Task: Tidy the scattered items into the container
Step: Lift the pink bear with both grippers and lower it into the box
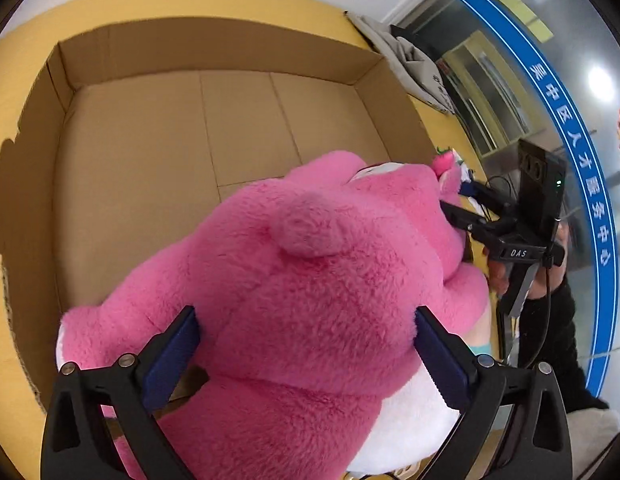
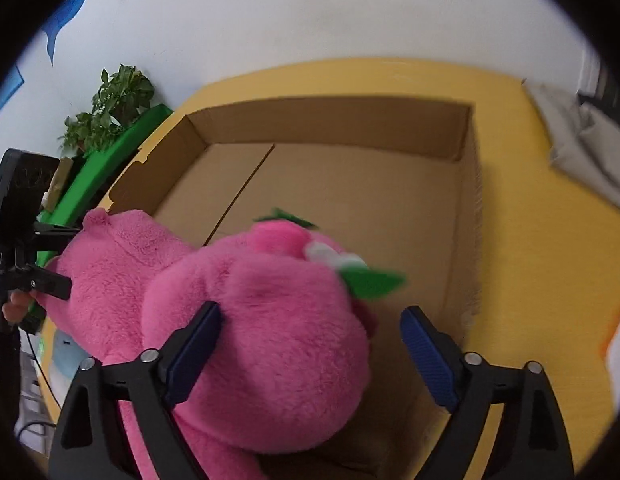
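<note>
A big pink plush bear (image 1: 294,280) hangs over the near side of an open cardboard box (image 1: 214,52), carried between both tools. Its long axis runs roughly left to right across the box's front edge: the body and white belly (image 1: 405,412) sit toward the left gripper, and the head end stretches toward the right gripper.

On the left, the left gripper (image 1: 306,360) has its two blue pads (image 1: 172,356) spread wide and pressed into the fur on either side of the bear's body, clasping it. A round ear (image 1: 306,224) sticks up just ahead of those pads.

Moving right, the bear's head carries a green leaf trim (image 2: 373,282) and a white patch, tilted toward the box interior. The right gripper (image 2: 310,354) has its left pad (image 2: 190,356) sunk against the pink fur, while its right pad (image 2: 427,360) stands apart from the plush with a gap showing, so the grip there looks loose; I cannot tell if it is truly holding.

The box rests on a yellow table (image 2: 541,264). Grey cloth (image 2: 581,140) lies at the far right of the table, and a potted plant (image 2: 110,108) stands by the wall at the left.
</note>
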A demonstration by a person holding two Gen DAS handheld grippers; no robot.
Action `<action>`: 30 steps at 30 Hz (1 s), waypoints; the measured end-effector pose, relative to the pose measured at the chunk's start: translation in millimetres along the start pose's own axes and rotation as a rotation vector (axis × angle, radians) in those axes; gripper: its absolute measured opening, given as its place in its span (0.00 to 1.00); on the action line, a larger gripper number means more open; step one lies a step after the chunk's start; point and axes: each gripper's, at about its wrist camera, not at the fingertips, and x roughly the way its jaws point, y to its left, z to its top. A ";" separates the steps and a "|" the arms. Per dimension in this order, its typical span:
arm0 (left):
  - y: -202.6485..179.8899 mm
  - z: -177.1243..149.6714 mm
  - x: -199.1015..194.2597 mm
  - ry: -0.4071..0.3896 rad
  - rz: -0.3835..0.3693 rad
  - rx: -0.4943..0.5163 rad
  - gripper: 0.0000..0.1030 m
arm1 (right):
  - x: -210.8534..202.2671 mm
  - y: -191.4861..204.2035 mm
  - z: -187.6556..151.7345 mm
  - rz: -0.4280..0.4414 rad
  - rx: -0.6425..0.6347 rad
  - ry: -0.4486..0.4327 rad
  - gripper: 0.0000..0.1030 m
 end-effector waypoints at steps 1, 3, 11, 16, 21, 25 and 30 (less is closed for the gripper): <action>-0.8 -1.6 0.1 -0.002 0.004 -0.005 0.94 | 4.2 -3.6 -0.6 0.033 0.026 0.005 0.91; -5.1 -5.6 -5.8 -0.024 0.009 0.006 0.84 | 10.8 -4.6 -2.8 0.078 0.026 0.021 0.87; -35.3 -7.4 -22.7 -0.156 0.055 0.064 0.59 | -15.2 36.0 -18.6 0.040 -0.078 -0.092 0.45; -60.2 10.1 -66.2 -0.313 0.066 0.174 0.58 | -59.5 45.3 -1.3 0.008 -0.070 -0.262 0.44; -55.9 77.7 -88.9 -0.436 0.082 0.250 0.60 | -94.2 36.4 50.9 -0.052 -0.016 -0.455 0.46; -17.1 126.4 -41.3 -0.386 0.153 0.206 0.63 | -60.4 16.9 75.7 -0.137 0.047 -0.483 0.54; 40.9 136.3 44.6 -0.202 0.171 0.050 0.62 | 34.6 0.0 66.1 -0.304 0.149 -0.220 0.66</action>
